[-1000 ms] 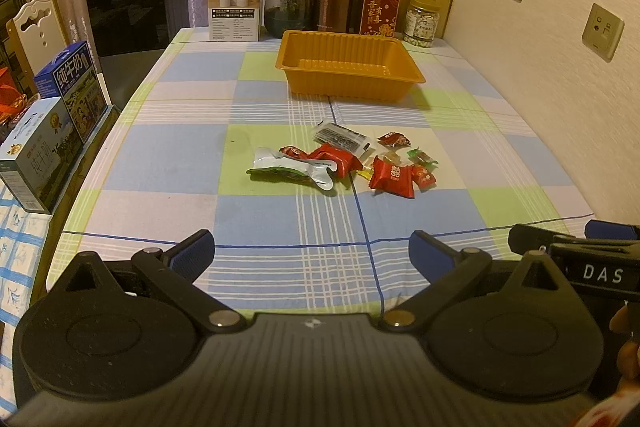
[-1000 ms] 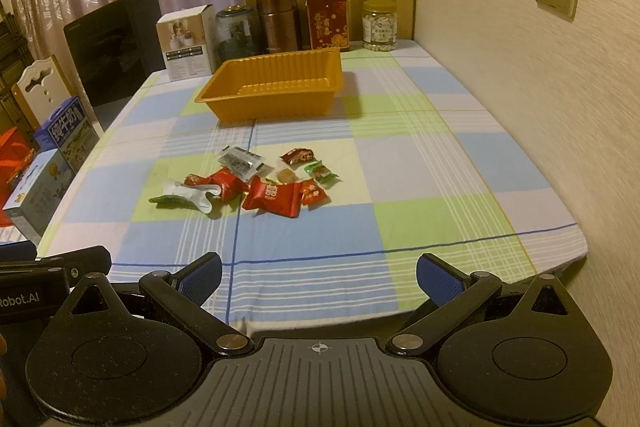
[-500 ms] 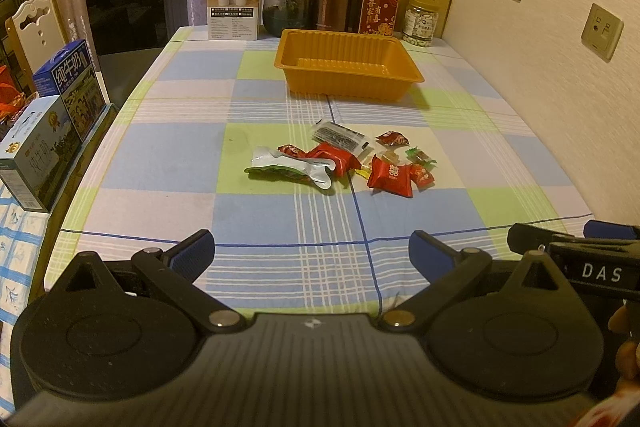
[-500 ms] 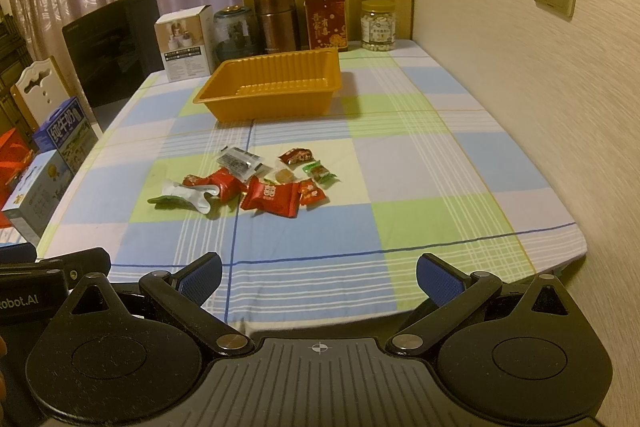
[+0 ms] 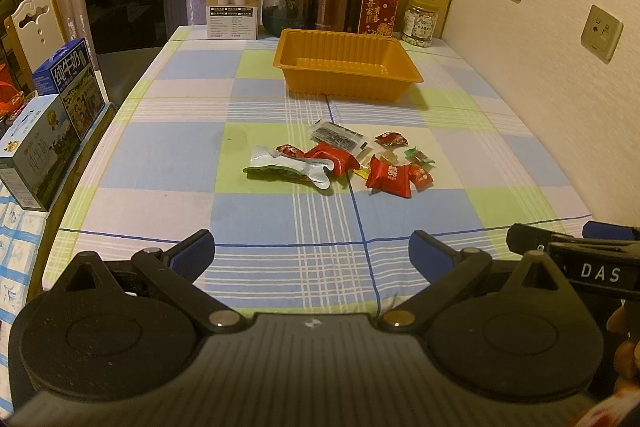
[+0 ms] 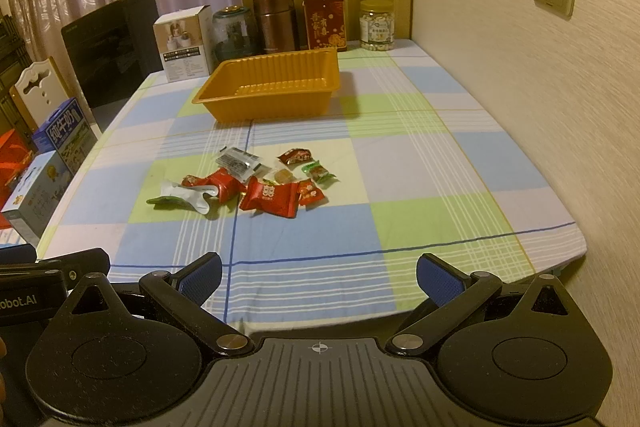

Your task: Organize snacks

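Orange plastic tray [image 5: 347, 67]: unfilled, at the far end of the checked tablecloth [image 5: 160, 155]. Snack packets [image 5: 340, 161]: loose heap, nearer than the tray, well apart from it; big red packet [image 6: 272, 195] nearest. Left gripper [image 5: 311, 251] and right gripper [image 6: 319, 273]: both spread wide, holding nothing, at the near table edge. Change over the last second: almost none, a slight drift of view only. Sorting apparently not yet begun.

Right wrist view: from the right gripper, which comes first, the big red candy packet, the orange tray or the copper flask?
1. Big red candy packet, mid-table, nearest the right gripper.
2. Orange tray, behind the snacks.
3. Copper flask, far edge.
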Demonstrator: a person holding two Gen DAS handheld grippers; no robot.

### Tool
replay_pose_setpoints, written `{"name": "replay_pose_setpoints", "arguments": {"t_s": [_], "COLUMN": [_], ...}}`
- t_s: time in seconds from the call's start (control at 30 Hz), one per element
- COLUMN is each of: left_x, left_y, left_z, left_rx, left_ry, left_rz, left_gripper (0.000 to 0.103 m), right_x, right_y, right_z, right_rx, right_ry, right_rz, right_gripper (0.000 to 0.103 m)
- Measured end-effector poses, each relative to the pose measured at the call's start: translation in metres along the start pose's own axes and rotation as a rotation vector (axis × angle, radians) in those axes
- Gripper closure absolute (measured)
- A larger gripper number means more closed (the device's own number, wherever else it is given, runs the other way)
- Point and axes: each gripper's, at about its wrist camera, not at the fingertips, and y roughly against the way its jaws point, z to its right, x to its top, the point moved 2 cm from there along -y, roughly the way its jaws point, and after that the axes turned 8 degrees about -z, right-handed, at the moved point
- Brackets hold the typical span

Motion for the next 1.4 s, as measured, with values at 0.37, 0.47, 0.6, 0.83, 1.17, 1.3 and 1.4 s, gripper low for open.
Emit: {"name": "replay_pose_setpoints", "arguments": {"t_s": [0.37, 0.47, 0.6, 0.83, 1.17, 1.3, 1.4], "left_x": [0.001, 0.002, 0.006, 0.016, 0.030, 0.040, 0.046], "left_y": [-0.002, -0.005, -0.017, -0.049, -0.095, -0.113, -0.126], "left_z": [-0.001, -0.003, -0.010, -0.019, -0.022, -0.019, -0.017], "left_rx": [-0.009, -0.009, -0.007, -0.007, -0.008, -0.015, -0.016], "left_ry": [0.007, 0.009, 0.021, 0.028, 0.028, 0.015, 0.008], "left_rz": [-0.002, -0.002, -0.014, -0.059, -0.093, -0.095, -0.098], "left_gripper": [0.000, 0.000, 0.000, 0.000, 0.001, 0.007, 0.009], "right_x": [0.001, 0.001, 0.004, 0.010, 0.029, 0.040, 0.049], "right_y": [-0.003, -0.007, -0.020, -0.047, -0.096, -0.118, -0.131], "right_z": [0.006, 0.010, 0.015, 0.022, 0.026, 0.030, 0.032], "right_rx": [-0.001, -0.004, -0.005, 0.008, 0.022, 0.032, 0.041], "right_ry": [-0.009, -0.017, -0.032, -0.047, -0.046, -0.039, -0.019], "right_rz": [0.000, 0.006, 0.006, -0.014, -0.024, -0.034, -0.030], "right_gripper": [0.000, 0.000, 0.000, 0.001, 0.009, 0.019, 0.025]}}
